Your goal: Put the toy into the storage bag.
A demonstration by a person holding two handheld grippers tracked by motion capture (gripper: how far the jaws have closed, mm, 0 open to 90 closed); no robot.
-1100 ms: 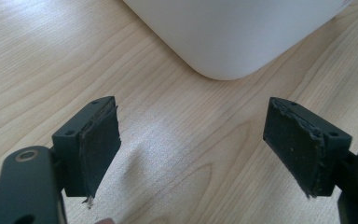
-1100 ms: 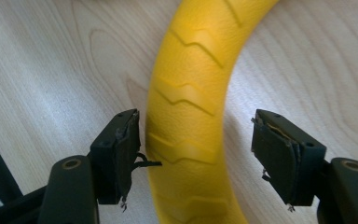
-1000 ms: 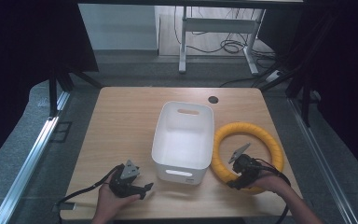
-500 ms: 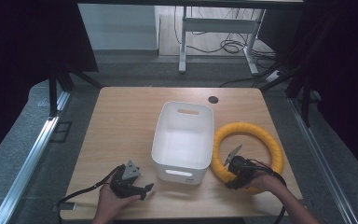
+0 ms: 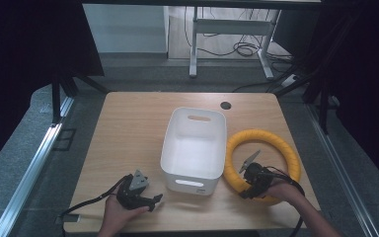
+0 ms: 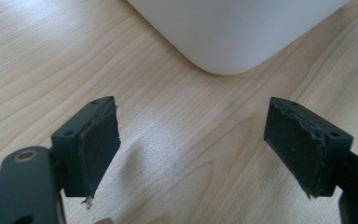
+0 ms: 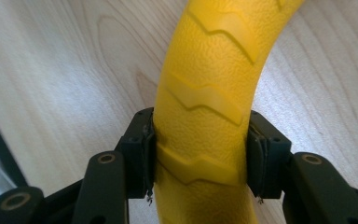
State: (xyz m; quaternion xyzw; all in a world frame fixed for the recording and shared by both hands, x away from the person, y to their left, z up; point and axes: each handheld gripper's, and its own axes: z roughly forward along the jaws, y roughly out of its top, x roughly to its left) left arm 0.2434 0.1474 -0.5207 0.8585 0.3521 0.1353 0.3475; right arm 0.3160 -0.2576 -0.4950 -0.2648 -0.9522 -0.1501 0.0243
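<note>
A yellow ring (image 5: 264,158) with a raised zigzag tread lies flat on the wooden table (image 5: 133,133), right of a white bin (image 5: 194,148). My right gripper (image 5: 249,185) sits at the ring's near edge; its jaws have just been closing and now press on the yellow ring (image 7: 205,116) from both sides. My left gripper (image 5: 150,201) rests on the table near the front edge, left of the bin, held by a hand. In the left gripper view its pads (image 6: 98,140) stand wide apart over bare wood, with the white bin's corner (image 6: 233,37) just ahead.
The white bin is empty and has a handle slot at its far end. A dark round hole (image 5: 225,105) sits in the table near the far edge. Cables trail from both grippers off the front edge. Beyond the table stand a desk frame and floor cables.
The right gripper's jaws have closed onto the near part of the yellow ring. Both hands and the ring stay where they were.
</note>
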